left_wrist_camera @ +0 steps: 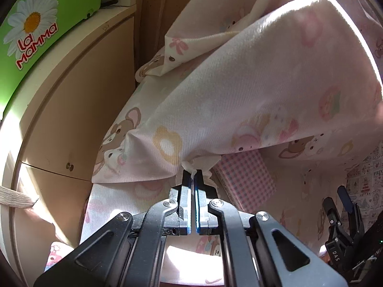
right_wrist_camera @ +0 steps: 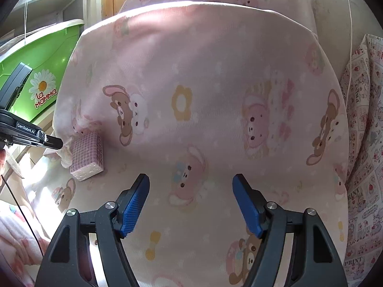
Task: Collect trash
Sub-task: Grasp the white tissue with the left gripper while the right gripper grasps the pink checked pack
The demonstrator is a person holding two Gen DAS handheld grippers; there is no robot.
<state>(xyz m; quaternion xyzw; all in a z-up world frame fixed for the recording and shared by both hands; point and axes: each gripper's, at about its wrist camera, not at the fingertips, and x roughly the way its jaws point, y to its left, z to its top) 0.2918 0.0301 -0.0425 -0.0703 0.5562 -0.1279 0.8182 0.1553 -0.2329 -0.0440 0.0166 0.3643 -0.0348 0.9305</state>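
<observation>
One crumpled white tissue scrap [left_wrist_camera: 191, 165] is lying on the pink bear-print bedsheet [right_wrist_camera: 203, 76], beside the pink gingham tissue pack [right_wrist_camera: 87, 155]. The left hand-held gripper [left_wrist_camera: 193, 177] is pinching its edge, jaws clenched; the right hand-held gripper [right_wrist_camera: 191, 184] is hovering released. Judged light, soft and tearable: grasping bunched folds is advisable. The green plastic bin [left_wrist_camera: 36, 35] is reading "La Mamma".
</observation>
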